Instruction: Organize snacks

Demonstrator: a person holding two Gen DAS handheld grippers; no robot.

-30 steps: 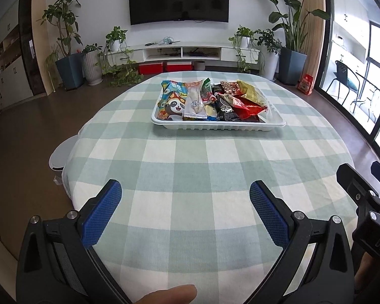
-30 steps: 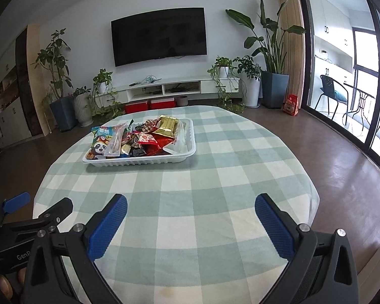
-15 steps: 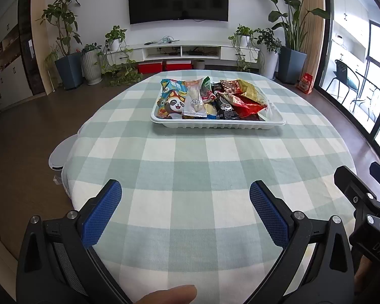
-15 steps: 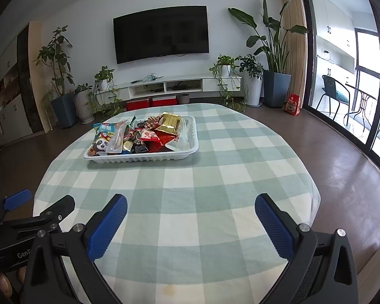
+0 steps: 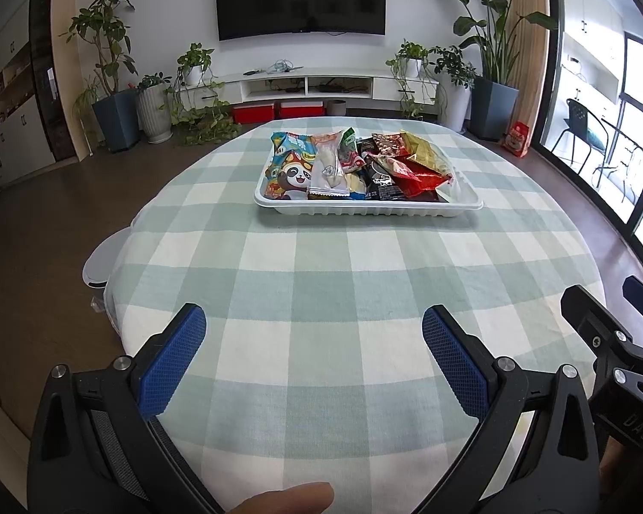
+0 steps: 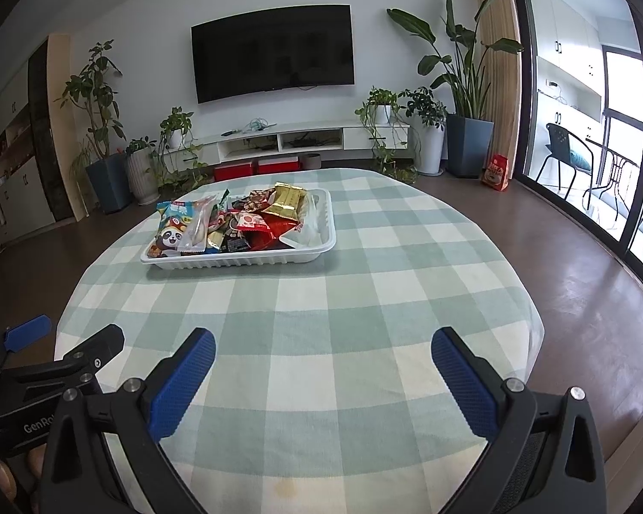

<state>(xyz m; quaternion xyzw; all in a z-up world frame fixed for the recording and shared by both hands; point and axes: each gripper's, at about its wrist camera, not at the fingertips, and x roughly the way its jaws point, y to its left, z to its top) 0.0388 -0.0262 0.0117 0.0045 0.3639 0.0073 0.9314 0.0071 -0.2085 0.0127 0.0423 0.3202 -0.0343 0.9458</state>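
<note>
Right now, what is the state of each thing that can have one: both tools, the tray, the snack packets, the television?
Left tool: open, empty, above the checked green-and-white tablecloth.
Right tool: open, empty.
White ribbed plastic tray: upright on the tablecloth, filled.
Panda-print snack bag: sealed, lying at the tray's left end.
Gold foil packet: sealed, on top of the pile.
Black wall television: off.

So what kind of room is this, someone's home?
Most likely a home living room: a wall-mounted TV above a low media shelf, potted plants along the wall, and a snack tray on a checked tablecloth.
</note>
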